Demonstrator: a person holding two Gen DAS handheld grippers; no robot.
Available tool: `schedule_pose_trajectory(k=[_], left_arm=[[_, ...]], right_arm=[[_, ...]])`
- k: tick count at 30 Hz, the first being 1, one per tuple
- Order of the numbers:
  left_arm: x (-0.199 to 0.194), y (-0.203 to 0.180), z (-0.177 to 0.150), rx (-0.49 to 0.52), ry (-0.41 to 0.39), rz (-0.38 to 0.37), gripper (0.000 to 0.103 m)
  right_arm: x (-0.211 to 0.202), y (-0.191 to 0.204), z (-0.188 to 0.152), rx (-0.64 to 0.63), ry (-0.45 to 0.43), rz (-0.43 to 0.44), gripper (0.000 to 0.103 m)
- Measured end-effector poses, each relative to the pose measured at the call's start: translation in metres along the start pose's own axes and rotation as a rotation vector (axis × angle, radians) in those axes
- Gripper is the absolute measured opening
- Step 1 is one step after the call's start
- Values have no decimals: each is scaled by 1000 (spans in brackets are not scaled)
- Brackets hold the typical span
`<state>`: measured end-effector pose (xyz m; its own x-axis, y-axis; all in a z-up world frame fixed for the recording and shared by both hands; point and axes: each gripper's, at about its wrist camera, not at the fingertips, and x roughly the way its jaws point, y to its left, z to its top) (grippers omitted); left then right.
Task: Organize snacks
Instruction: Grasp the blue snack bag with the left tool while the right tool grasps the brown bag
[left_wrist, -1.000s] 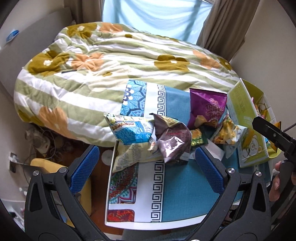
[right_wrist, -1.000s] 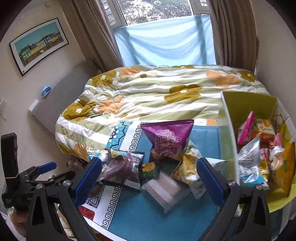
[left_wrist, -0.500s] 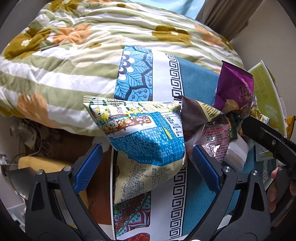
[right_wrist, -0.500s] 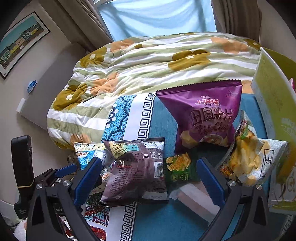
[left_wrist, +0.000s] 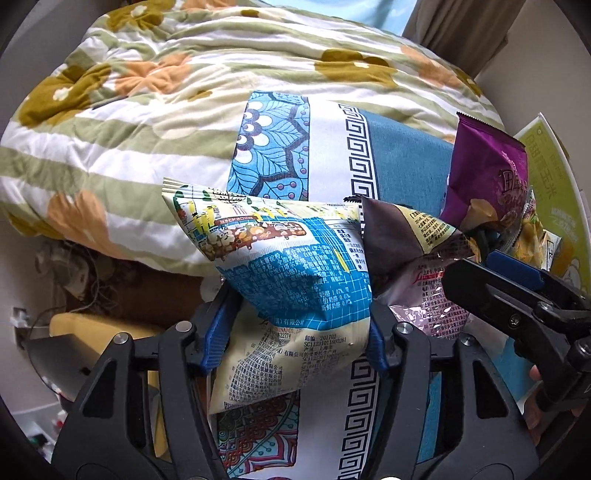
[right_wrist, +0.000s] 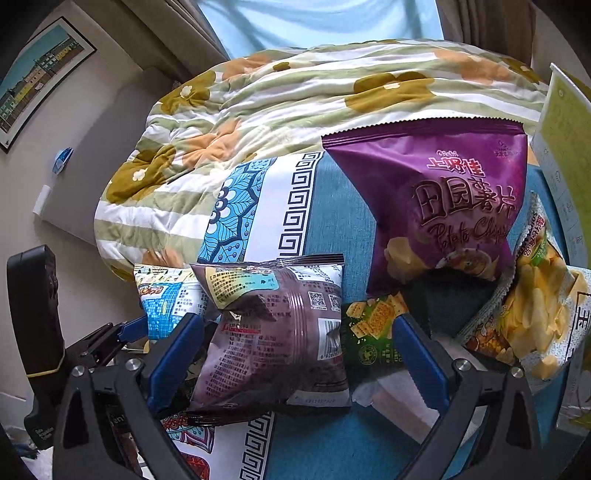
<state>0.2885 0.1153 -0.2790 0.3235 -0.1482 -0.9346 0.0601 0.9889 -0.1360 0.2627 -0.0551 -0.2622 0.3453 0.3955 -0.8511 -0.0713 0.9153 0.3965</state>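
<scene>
The left tool (left_wrist: 295, 332) clamps the blue bag (left_wrist: 291, 273). The right tool (right_wrist: 295, 354) stands open around the brown bag (right_wrist: 273, 339). Several bags ahead await sorting.

Snack bags (right_wrist: 273, 332) crowded; teal cloth (right_wrist: 332, 443) free.

glossy crinkled foil snack bags (right_wrist: 273, 332); soft matt quilted cotton duvet (left_wrist: 166, 92).
</scene>
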Motion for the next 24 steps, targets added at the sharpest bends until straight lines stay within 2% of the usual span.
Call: schedule_pose_trajectory(k=[9, 15, 24], left_arm=[[-8, -2, -5, 7, 0, 0, 51], [-11, 1, -13, -2, -1, 5, 51], [-12, 1, -16, -5, -5, 12, 51]], right_arm=[[14, 5, 0, -10, 38, 36, 98], [25, 4, 3, -21, 61, 52, 93], [39, 10, 0, -34, 89, 62, 93]])
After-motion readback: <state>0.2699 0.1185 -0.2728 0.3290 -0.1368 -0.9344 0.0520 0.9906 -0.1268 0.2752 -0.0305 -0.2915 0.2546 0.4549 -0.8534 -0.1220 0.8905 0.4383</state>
